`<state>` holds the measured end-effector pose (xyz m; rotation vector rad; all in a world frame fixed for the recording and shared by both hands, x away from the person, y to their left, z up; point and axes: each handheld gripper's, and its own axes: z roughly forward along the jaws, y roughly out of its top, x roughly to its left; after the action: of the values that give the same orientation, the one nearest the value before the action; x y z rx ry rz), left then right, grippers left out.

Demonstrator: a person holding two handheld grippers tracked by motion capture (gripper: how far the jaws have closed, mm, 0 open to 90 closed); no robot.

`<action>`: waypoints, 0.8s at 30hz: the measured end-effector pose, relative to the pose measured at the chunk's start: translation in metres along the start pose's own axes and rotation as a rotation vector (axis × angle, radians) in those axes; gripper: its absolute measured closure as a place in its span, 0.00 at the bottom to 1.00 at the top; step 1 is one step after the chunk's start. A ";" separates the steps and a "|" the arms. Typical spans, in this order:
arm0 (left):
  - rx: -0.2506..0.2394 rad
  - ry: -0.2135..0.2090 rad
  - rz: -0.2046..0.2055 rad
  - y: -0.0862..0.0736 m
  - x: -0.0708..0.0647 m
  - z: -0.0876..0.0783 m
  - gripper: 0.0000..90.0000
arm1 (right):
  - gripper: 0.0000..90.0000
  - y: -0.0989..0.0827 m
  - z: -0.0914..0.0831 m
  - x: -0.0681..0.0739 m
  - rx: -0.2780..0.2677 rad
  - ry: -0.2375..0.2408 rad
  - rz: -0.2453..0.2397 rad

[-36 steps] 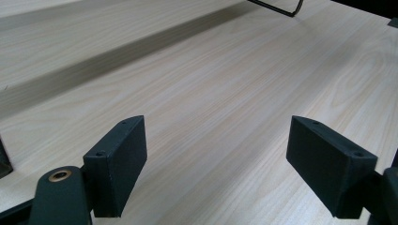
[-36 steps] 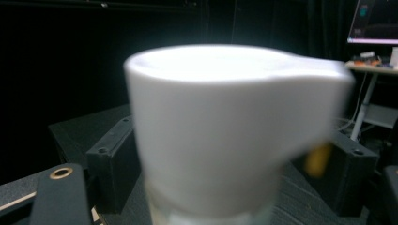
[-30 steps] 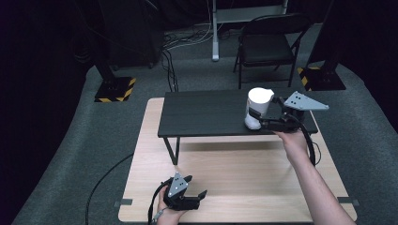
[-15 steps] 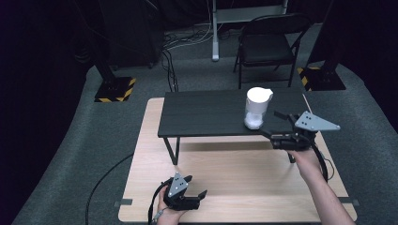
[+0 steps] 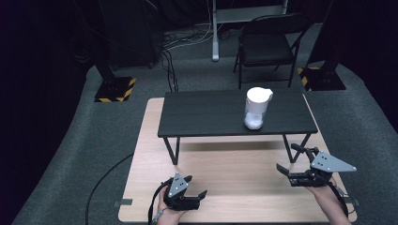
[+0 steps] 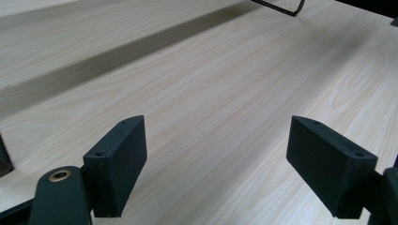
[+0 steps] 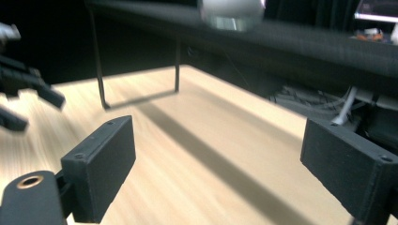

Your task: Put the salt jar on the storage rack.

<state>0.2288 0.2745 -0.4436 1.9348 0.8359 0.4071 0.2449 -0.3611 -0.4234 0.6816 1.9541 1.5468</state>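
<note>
A white jug point(image 5: 257, 108) stands upright on the right half of a low black table point(image 5: 202, 117); its base also shows at the top of the right gripper view as the jug point(image 7: 230, 11). My right gripper point(image 5: 287, 157) hovers over the wooden tabletop in front of the black table's right leg, open and empty, well apart from the jug. In its own view the right gripper point(image 7: 220, 164) has its jaws spread wide. My left gripper point(image 5: 196, 185) rests low near the front edge, open with nothing in it; the left gripper point(image 6: 216, 164) faces bare wood.
The light wooden table point(image 5: 225, 187) carries the black table, whose thin legs point(image 5: 171, 150) stand on it. A black folding chair point(image 5: 267, 44), cables and yellow-striped stand bases point(image 5: 115, 89) sit on the grey floor behind. The left gripper point(image 7: 23, 98) appears blurred in the right gripper view.
My right gripper has let go of the white jug and drawn back and down toward the wooden table's right front. The jug stays on the black table. The left gripper has not moved.
</note>
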 end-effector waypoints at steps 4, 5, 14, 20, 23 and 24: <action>0.002 0.000 -0.001 0.000 0.000 0.000 0.23 | 0.08 -0.019 -0.007 0.003 0.054 -0.022 0.023; 0.001 0.001 -0.001 0.000 0.000 0.000 0.23 | 0.07 -0.024 -0.008 0.006 0.069 -0.034 0.018; 0.000 -0.001 0.004 0.001 -0.001 0.000 0.22 | 0.04 -0.049 -0.018 0.026 0.258 -0.124 -0.076; -0.002 0.000 0.002 0.000 0.000 0.000 0.22 | 0.04 -0.053 -0.023 0.020 0.235 -0.135 -0.026; -0.001 0.000 0.000 0.000 0.000 0.000 0.22 | 0.04 -0.053 -0.023 0.018 0.244 -0.132 -0.018; 0.000 0.001 0.001 0.001 0.000 0.000 0.22 | 0.04 -0.053 -0.024 0.018 0.242 -0.131 -0.014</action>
<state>0.2293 0.2742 -0.4433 1.9352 0.8355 0.4086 0.2133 -0.3765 -0.4724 0.8441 2.0594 1.2351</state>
